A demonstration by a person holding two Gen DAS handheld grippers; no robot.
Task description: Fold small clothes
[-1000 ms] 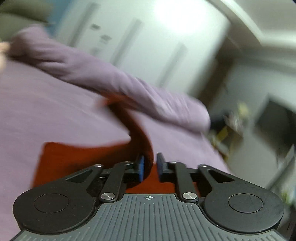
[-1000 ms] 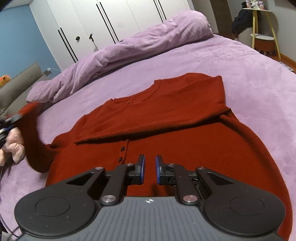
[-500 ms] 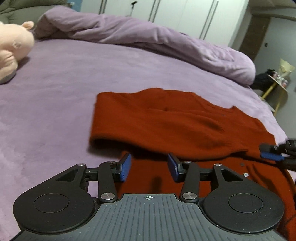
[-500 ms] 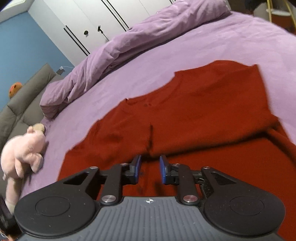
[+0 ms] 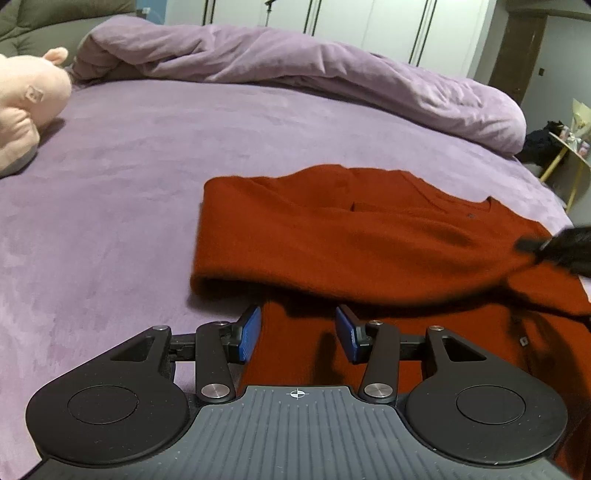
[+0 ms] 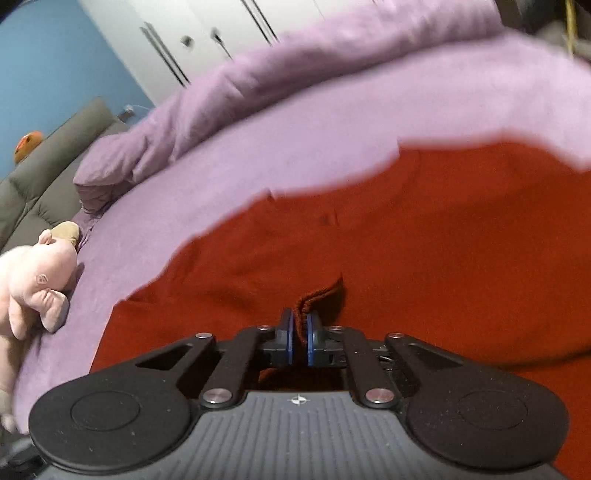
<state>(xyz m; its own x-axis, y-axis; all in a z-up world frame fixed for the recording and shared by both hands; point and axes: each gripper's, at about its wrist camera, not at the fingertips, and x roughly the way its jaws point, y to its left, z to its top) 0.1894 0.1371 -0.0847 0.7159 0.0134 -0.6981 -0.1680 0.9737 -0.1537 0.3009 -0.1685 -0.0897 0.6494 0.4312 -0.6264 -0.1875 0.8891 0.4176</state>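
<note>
— Any box or basket here to hold things?
— I see only a bed (image 5: 155,155) with a purple cover, and a red cardigan (image 5: 354,240) lying flat on it, both sleeves folded across its chest.
— Where are the fingers?
— The left gripper (image 5: 297,334) hovers over the cardigan's lower left part, its blue fingers (image 5: 249,332) spread, with nothing pinched between them. The right gripper (image 6: 300,341) has just been closing; its fingers (image 6: 287,341) are pressed together on a bit of the cardigan's knit edge, which stands up in a small fold. In the left view it shows as a dark blur at the right edge.
— And the rest of the bed?
— A rolled purple duvet (image 5: 295,70) lies along the far side. A pink plush toy (image 6: 33,280) sits at the left edge.
— The room?
— White wardrobe doors (image 5: 391,26) behind the bed, a blue wall (image 6: 48,66), a grey sofa (image 6: 40,177) and a small side table (image 5: 569,162) with yellow legs on the right.
</note>
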